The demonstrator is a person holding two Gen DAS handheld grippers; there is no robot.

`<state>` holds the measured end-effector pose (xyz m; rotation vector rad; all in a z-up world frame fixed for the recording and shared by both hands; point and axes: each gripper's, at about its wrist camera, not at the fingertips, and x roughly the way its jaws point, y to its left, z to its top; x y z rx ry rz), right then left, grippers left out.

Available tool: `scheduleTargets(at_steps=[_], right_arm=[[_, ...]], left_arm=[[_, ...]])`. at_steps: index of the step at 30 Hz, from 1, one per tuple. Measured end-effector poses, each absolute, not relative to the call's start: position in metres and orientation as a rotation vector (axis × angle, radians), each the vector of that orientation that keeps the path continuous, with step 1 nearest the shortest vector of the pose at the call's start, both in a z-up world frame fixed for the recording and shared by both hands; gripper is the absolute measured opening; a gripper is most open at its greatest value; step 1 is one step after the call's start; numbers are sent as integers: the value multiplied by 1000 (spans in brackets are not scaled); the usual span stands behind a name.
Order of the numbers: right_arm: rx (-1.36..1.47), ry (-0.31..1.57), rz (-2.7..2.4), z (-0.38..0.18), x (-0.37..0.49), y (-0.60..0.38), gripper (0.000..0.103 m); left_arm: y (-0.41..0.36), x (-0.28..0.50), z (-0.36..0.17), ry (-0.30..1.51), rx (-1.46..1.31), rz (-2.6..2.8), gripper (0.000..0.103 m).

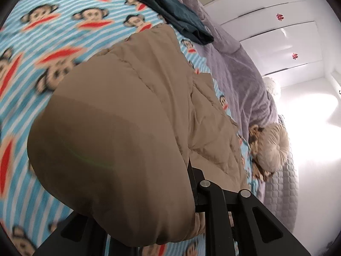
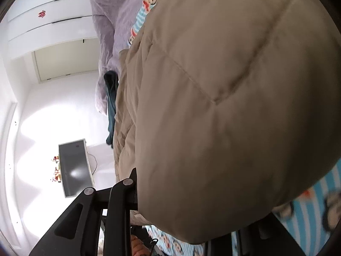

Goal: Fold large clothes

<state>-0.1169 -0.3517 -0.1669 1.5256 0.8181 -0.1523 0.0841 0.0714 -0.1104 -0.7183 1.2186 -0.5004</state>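
Left wrist view shows the tan padded jacket (image 1: 132,98) bunched over my left gripper (image 1: 191,194), its fingers clamped on a thick fold, the rest trailing across the bed (image 1: 42,49). On the right wrist view my right gripper (image 2: 136,192) also pinches the jacket (image 2: 223,106), which hides the far finger. I judge the slick, puffy fabric may slide out of either pinch if I pull unevenly, or the trailing part may drag the dark jeans (image 1: 170,15) lying just beside it. The purple blanket (image 1: 238,72) bounds one side; toward the striped sheet there is open room to lay the fold.
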Motion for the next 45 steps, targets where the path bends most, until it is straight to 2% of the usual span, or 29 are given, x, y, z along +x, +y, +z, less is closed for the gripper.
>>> scheduleTargets(at_steps=[9, 15, 16, 19, 24, 28, 34, 37, 42, 45], right_arm=[[1610, 847, -171, -179, -206, -301, 30], [1639, 891, -216, -200, -228, -299, 35], [1640, 894, -217, -198, -228, -299, 36], [1620, 918, -221, -189, -226, -299, 39], [1591, 997, -240, -177, -231, -298, 49], [1483, 1093, -242, -158, -233, -295, 60], [1267, 1215, -204, -124, -234, -286, 61], [1166, 1252, -157, -106, -225, -283, 61], [1053, 1277, -20, -75, -197, -249, 62], [974, 1310, -15, -66, -189, -234, 68]], left_arm=[[119, 6, -128, 1364, -677, -487, 21], [134, -14, -152, 1429, -721, -417, 23], [134, -15, -149, 1430, -708, -410, 25], [138, -21, -142, 1443, -623, -330, 51], [151, -34, -122, 1458, -544, -249, 52], [164, -43, -99, 1432, -443, -201, 52], [173, -37, -61, 1347, -323, -148, 52], [176, -28, -54, 1323, -299, -140, 84], [164, -12, -54, 1324, -252, -166, 84], [152, -3, -69, 1369, -235, -184, 84]])
